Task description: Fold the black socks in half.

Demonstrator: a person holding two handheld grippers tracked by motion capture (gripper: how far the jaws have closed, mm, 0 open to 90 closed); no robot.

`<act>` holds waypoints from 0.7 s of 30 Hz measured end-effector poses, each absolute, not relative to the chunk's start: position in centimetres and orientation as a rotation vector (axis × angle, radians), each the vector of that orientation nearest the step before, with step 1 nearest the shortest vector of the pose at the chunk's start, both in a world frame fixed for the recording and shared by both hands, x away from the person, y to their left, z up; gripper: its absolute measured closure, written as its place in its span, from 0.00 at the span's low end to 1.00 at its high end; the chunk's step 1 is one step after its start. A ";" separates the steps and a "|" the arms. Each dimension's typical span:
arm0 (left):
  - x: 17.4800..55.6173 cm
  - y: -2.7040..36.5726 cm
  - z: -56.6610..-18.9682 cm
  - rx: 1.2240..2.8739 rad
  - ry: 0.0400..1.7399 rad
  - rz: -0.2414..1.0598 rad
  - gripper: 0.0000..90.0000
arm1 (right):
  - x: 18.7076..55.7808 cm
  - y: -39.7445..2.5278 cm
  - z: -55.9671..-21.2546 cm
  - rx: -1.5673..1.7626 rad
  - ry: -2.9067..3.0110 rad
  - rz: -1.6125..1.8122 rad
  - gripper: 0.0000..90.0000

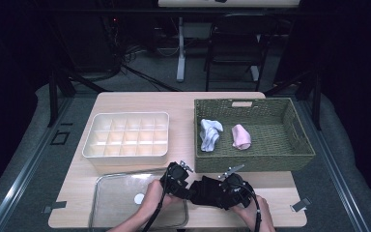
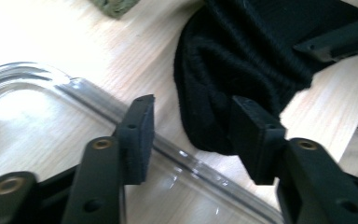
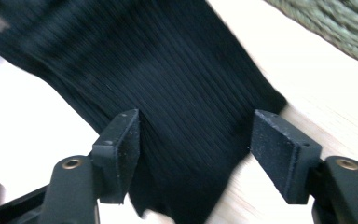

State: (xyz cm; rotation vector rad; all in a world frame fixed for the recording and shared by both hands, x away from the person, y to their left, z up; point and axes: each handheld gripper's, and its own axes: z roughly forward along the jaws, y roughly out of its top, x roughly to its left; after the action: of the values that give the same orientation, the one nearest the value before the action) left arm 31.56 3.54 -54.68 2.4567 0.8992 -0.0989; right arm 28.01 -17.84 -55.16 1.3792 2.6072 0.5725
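Left gripper [image 1: 185, 180] fingers spread, right gripper [image 1: 221, 186] fingers spread, facing inward

Black cloth [image 1: 208, 191] on tabletop [image 1: 125, 99] front edge, between left hand-held gripper [image 1: 178, 174] and right hand-held gripper [image 1: 232, 182]. Glass dish [image 1: 107, 203] under left hand. Divided tray [image 1: 125, 135] behind it. Wicker basket [image 1: 294, 145] on the right holds white cloth [image 1: 209, 134] and pink cloth [image 1: 241, 137].
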 end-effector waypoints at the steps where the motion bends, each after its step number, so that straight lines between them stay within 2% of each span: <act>1: 31.5 3.4 -54.7 2.451 0.893 -0.103 0.61 | 28.1 -18.1 -55.1 1.367 2.614 0.548 0.36; 7: 31.1 2.6 -55.5 2.459 0.879 -0.130 0.75 | 28.6 -19.5 -55.0 1.396 2.602 0.527 0.37; 11: 30.9 2.5 -55.6 2.453 0.881 -0.114 0.79 | 28.4 -19.9 -54.6 1.397 2.606 0.568 0.42; 14: 31.0 2.6 -55.7 2.441 0.888 -0.120 0.81 | 28.0 -19.8 -53.3 1.398 2.593 0.778 0.46; 18: 31.1 2.6 -55.8 2.430 0.887 -0.139 0.82 | 27.6 -17.4 -53.2 1.312 2.631 0.814 0.51; 21: 31.1 2.6 -55.8 2.434 0.893 -0.129 0.81 | 27.8 -15.6 -54.1 1.275 2.672 0.751 0.50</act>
State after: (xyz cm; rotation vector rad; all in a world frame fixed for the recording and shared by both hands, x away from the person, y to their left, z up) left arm 31.08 2.61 -55.77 2.4340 0.8934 -0.1285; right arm 27.76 -15.64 -54.10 1.2746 2.6723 0.7510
